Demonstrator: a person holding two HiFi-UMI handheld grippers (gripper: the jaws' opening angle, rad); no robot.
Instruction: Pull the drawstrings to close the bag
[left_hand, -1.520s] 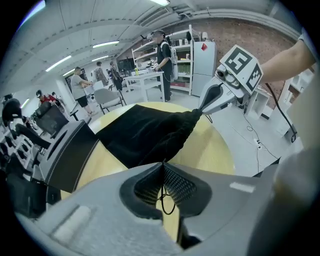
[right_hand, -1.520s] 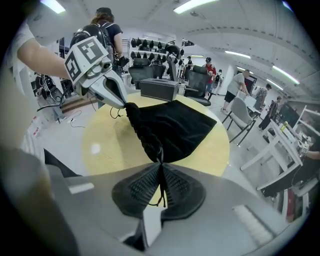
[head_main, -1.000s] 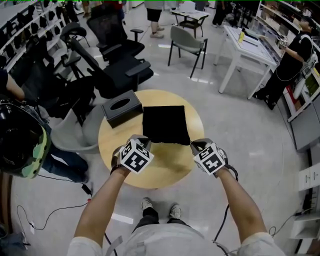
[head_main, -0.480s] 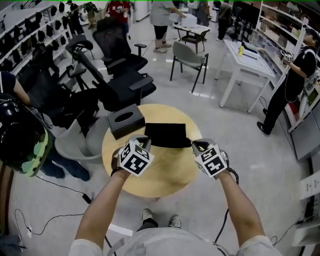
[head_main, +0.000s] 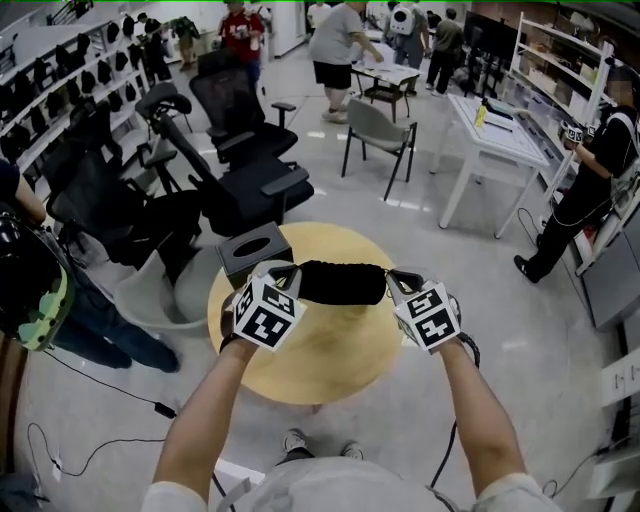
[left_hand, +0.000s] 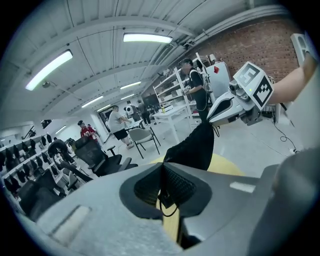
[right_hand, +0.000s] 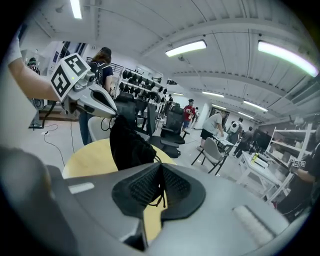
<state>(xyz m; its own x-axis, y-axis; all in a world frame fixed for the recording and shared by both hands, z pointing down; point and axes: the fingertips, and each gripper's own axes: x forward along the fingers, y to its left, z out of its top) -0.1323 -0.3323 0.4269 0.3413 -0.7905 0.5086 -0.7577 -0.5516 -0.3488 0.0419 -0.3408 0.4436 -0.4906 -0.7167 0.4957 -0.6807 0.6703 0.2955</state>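
Note:
A black drawstring bag (head_main: 342, 282) hangs stretched between my two grippers above the round yellow table (head_main: 310, 355). My left gripper (head_main: 292, 272) is shut on the thin black drawstring (left_hand: 165, 202) at the bag's left end; a loop of cord shows between its pads. My right gripper (head_main: 392, 276) is shut on the drawstring (right_hand: 159, 197) at the right end. In the left gripper view the bag (left_hand: 192, 147) dangles from the right gripper (left_hand: 212, 120). Seen from the right gripper view, the bag (right_hand: 127, 142) hangs below the left gripper (right_hand: 115, 115). The bag's mouth looks bunched.
A dark tissue box (head_main: 252, 250) sits at the table's far left edge. Black office chairs (head_main: 245, 180) stand beyond the table, a grey chair (head_main: 378, 128) and white desk (head_main: 490, 140) farther back. People stand at the back and at the right.
Both grippers have risen with the bag. The bag lay flat on the table before; now it is off the tabletop and looks narrower, pulled taut between the grippers.

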